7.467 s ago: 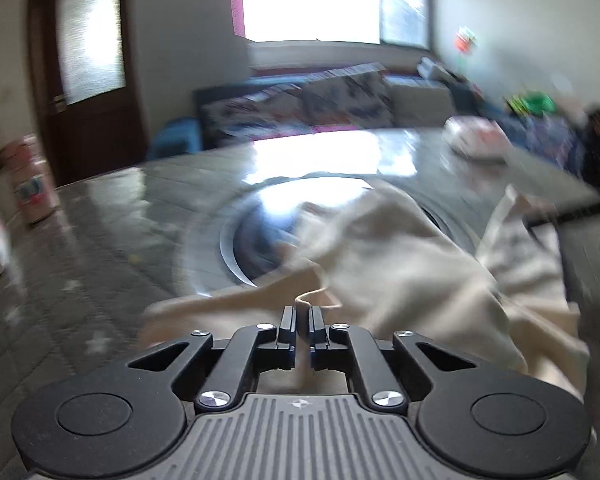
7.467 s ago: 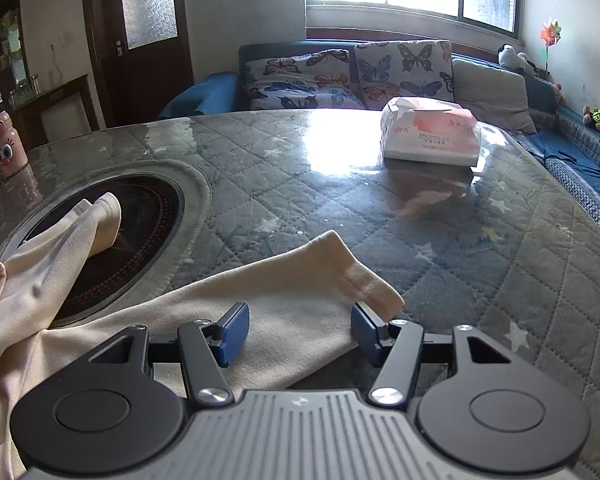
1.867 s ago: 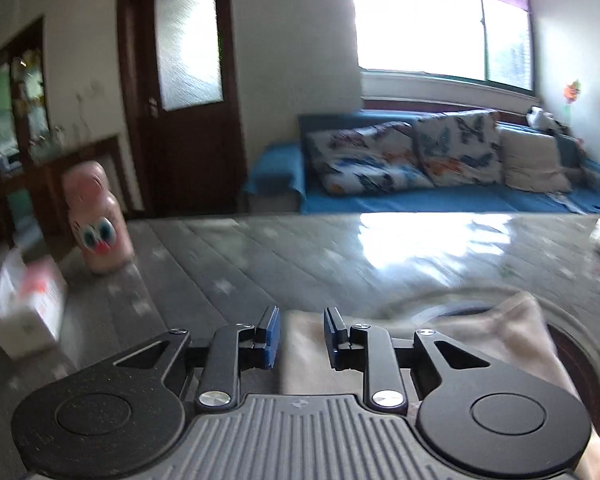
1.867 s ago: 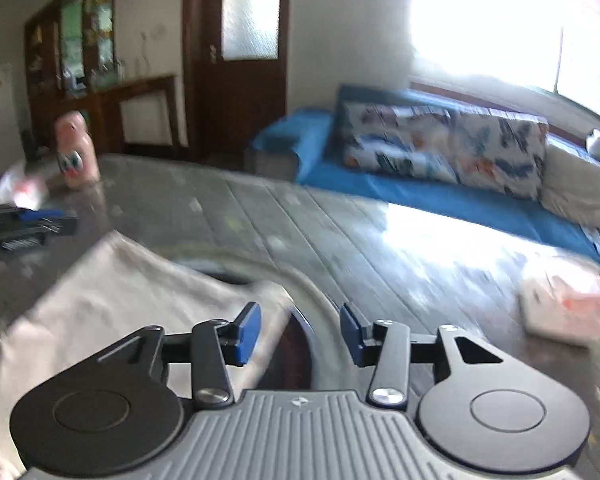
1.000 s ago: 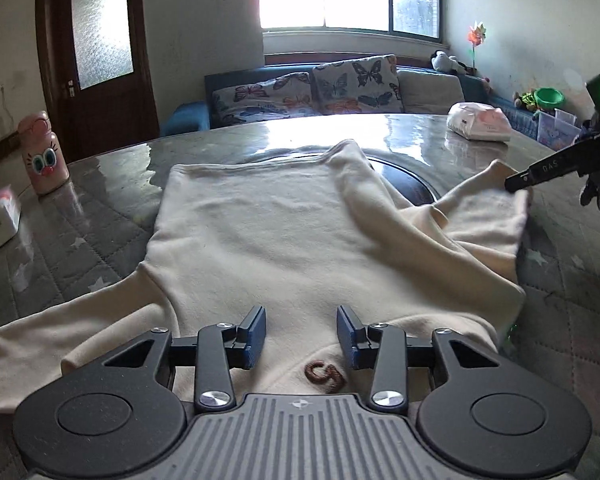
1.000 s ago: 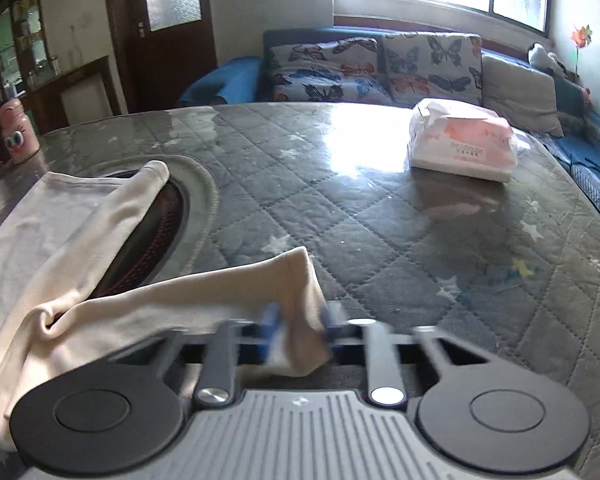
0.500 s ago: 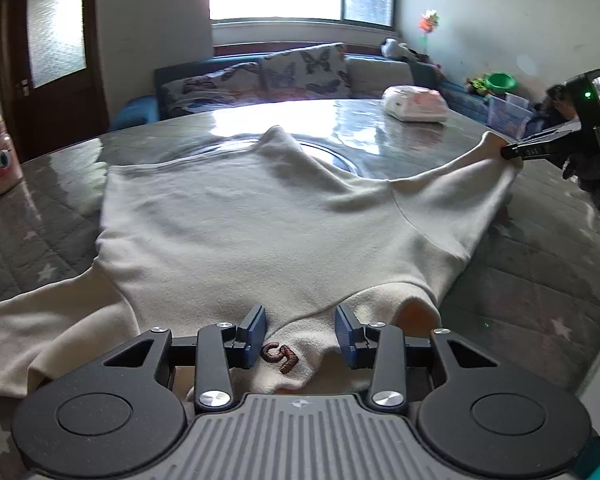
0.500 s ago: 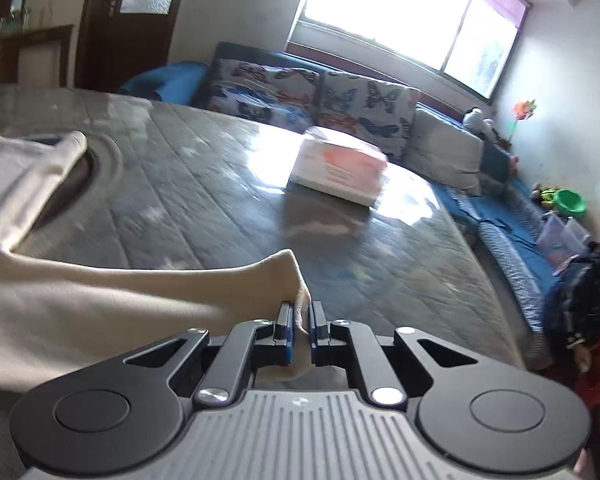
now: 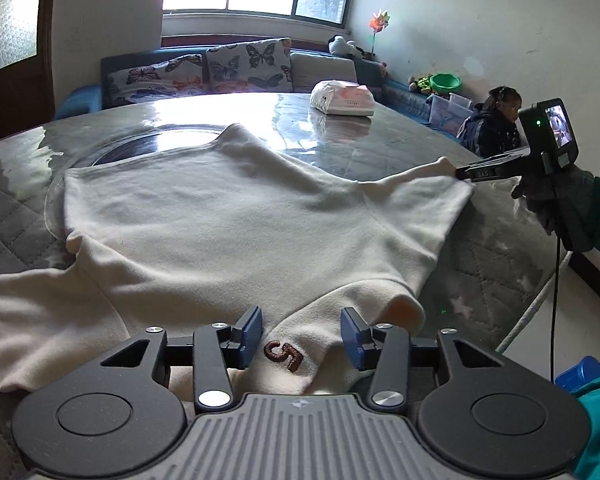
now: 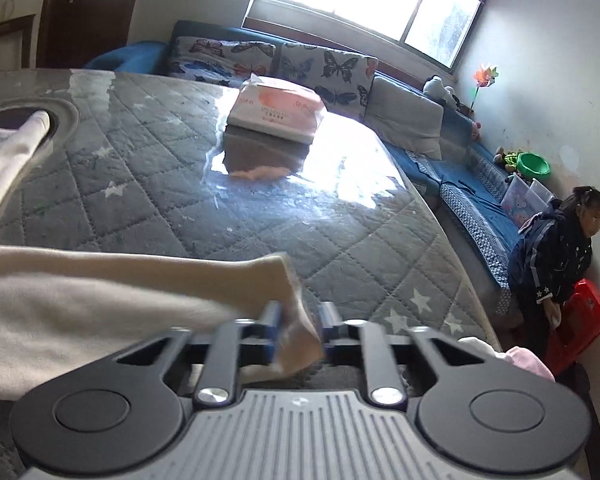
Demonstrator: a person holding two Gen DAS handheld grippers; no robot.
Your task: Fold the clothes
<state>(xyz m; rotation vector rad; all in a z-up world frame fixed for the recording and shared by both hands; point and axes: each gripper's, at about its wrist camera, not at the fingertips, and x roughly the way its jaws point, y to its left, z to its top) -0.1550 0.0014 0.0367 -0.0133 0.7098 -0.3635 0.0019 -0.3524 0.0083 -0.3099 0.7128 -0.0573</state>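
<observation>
A cream long-sleeved top (image 9: 236,216) lies spread flat on the round table (image 9: 499,240), its collar with a brown "5" mark (image 9: 283,355) nearest me. My left gripper (image 9: 301,338) is open, its jaws either side of the collar. My right gripper (image 10: 298,330) has its jaws slightly apart around the cuff of the right sleeve (image 10: 100,296); the image there is blurred. In the left wrist view the right gripper (image 9: 479,172) sits at the sleeve's end near the table's right edge.
A pink and white tissue pack (image 10: 276,110) lies on the far side of the table. A dark round inset (image 9: 148,144) lies under the top's hem. A sofa with butterfly cushions (image 9: 228,64) stands behind. A child (image 10: 555,256) sits by the right wall.
My right gripper pulled the sleeve out to the right and its jaws have parted from fully shut. My left gripper stays open over the collar.
</observation>
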